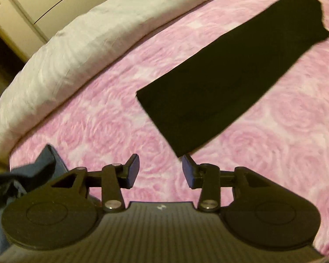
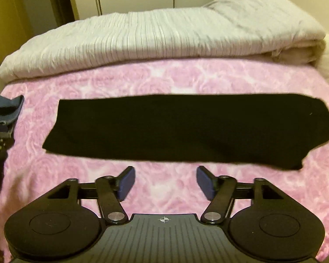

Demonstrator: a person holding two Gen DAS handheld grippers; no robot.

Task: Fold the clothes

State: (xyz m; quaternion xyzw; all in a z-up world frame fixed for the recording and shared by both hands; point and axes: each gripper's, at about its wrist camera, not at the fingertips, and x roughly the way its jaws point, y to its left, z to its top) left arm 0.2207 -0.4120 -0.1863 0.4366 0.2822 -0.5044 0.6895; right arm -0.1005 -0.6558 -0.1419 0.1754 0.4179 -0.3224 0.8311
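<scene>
Pink rose-patterned blanket [image 2: 164, 83] covers the bed. Left gripper [image 1: 160, 167] hangs with jaws spread, holding nothing, just before the near corner of the black garment [image 1: 230, 83]. Right gripper [image 2: 165, 179] is also spread and empty, near the garment's long edge. Garment lies flat as a long narrow strip, so lengthwise folds seem made; crosswise folds probably remain. Behind the garment is a white duvet [image 2: 142, 41]; to its left, crumpled blue clothes [image 2: 4, 114] wait unfolded.
</scene>
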